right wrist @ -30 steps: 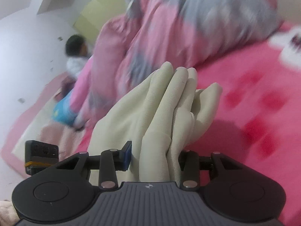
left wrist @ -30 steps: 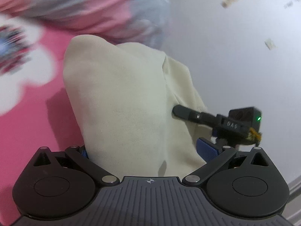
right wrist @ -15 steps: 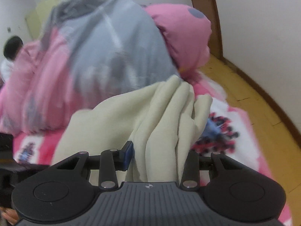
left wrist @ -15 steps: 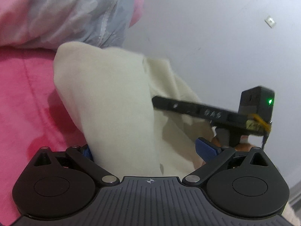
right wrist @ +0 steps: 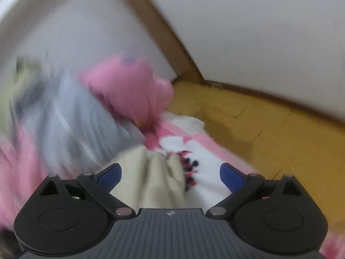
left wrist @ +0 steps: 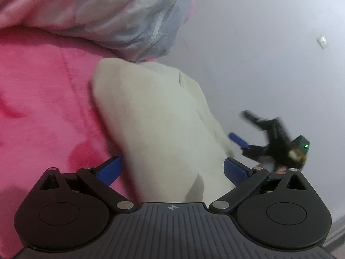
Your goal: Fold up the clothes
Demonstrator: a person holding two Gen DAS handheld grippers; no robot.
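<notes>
Cream garment (left wrist: 159, 129) lay released on pink blanket (left wrist: 43, 108); right gripper (right wrist: 170, 172) opening, left gripper (left wrist: 172, 168) spread, neither pinching. Next: regrip an edge.

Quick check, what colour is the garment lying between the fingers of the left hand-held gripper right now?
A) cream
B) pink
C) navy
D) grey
A: the cream garment runs up from between the left hand-held gripper fingers, over the pink blanket.

Pink bedspread (left wrist: 43, 99) near-left, grey-pink duvet (left wrist: 120, 15) far, white wall (left wrist: 269, 54) right; yellow wood floor (right wrist: 269, 125) far-right.
</notes>
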